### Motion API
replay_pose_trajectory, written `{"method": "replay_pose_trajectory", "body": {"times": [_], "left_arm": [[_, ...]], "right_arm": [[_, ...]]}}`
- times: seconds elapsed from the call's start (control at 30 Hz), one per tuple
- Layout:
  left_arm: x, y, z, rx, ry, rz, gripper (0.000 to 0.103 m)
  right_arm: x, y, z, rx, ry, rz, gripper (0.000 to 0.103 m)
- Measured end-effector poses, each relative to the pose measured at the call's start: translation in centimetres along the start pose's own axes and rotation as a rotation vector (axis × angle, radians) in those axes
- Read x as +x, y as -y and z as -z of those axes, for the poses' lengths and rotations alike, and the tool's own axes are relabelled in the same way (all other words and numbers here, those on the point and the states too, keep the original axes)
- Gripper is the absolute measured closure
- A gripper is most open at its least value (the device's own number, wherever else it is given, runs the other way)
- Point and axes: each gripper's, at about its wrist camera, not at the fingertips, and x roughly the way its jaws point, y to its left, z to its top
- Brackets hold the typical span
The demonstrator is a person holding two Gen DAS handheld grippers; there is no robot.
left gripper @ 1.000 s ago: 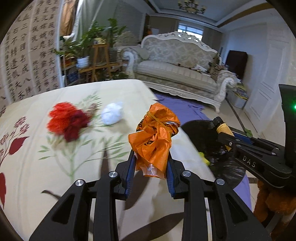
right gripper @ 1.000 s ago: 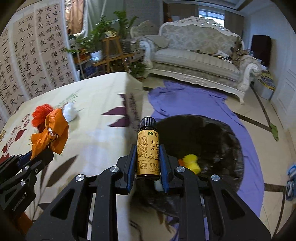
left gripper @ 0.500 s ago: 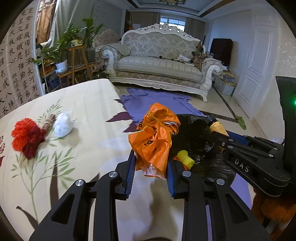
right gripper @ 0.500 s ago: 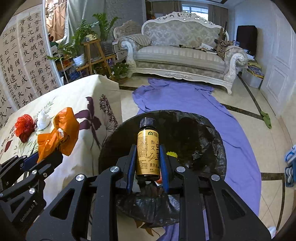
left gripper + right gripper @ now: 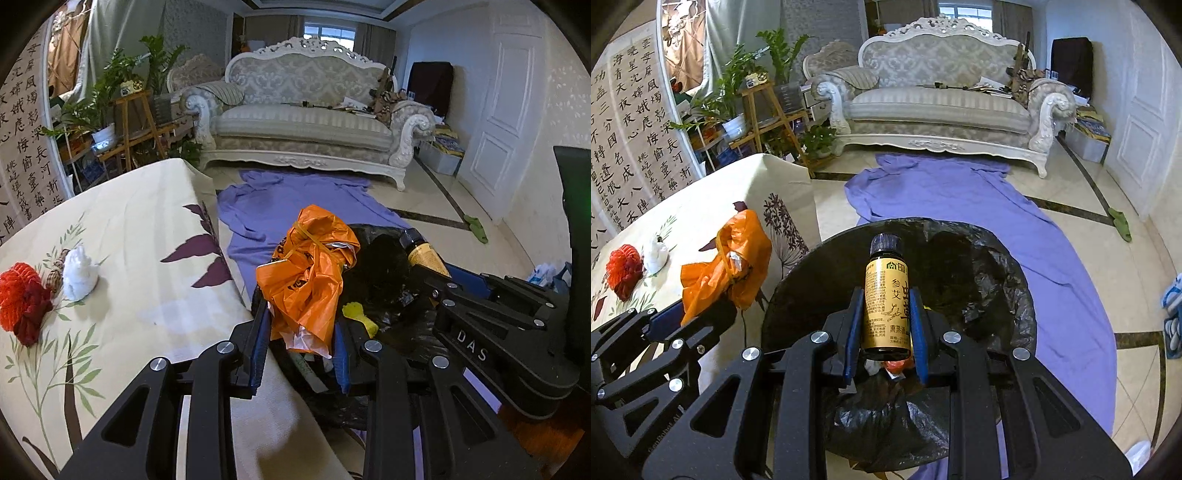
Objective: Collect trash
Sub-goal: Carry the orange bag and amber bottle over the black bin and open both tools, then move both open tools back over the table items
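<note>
Living room with tiled floor, table beside a lined bin (image 5: 1015, 295): right gripper (image 5: 885, 332) is clamped on a rigid, slick, likely breakable bottle (image 5: 886, 295) mid-body over the bin; left gripper (image 5: 300, 343) pinches a light, crumply orange bag (image 5: 310, 273) at the bin's edge. Left view alone shows yellow trash (image 5: 360, 314) inside, right view the bottle's label; a red net (image 5: 20, 295) and white wad (image 5: 79, 273) remain on the table (image 5: 140, 229).
</note>
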Motion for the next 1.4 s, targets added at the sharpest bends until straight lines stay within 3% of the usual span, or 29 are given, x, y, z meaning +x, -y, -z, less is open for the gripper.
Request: {"method": "replay_pose_trajectory", "body": {"times": [0.13, 0.2, 0.33, 0.53, 0.73, 0.87, 1.1, 1.4], "left_arm": [[0.4, 0.1, -0.1, 0.004, -0.023, 0.003, 0.066], [0.4, 0.0, -0.1, -0.004, -0.025, 0.002, 0.062], [0.4, 0.0, 0.1, -0.016, -0.027, -0.001, 0.056], [-0.4, -0.1, 0.2, -0.033, -0.004, -0.011, 0.045], [-2.0, -1.8, 0.3, -0.066, 0.029, -0.042, 0.041], [-3.8, -3.7, 0.2, -0.086, 0.074, -0.095, 0.036], [-6.5, -8.7, 0.6, -0.15, 0.128, -0.227, 0.033], [-8.9, -16.4, 1.8, -0.276, 0.134, -0.381, 0.032]], "right_arm": [[0.2, 0.3, -0.1, 0.007, 0.002, -0.002, 0.076], [0.2, 0.5, -0.1, 0.013, 0.002, 0.001, 0.069], [0.2, 1.0, -0.1, 0.025, 0.003, 0.012, 0.069], [-0.5, 0.9, -0.1, 0.032, 0.013, 0.014, 0.068], [-1.2, 0.0, -0.5, 0.022, 0.031, 0.003, 0.06], [-1.5, -1.5, -0.9, 0.002, 0.046, -0.016, 0.052], [-1.4, -5.2, -1.4, -0.049, 0.049, -0.073, 0.051], [-0.5, -11.9, -2.3, -0.137, 0.034, -0.18, 0.05]]}}
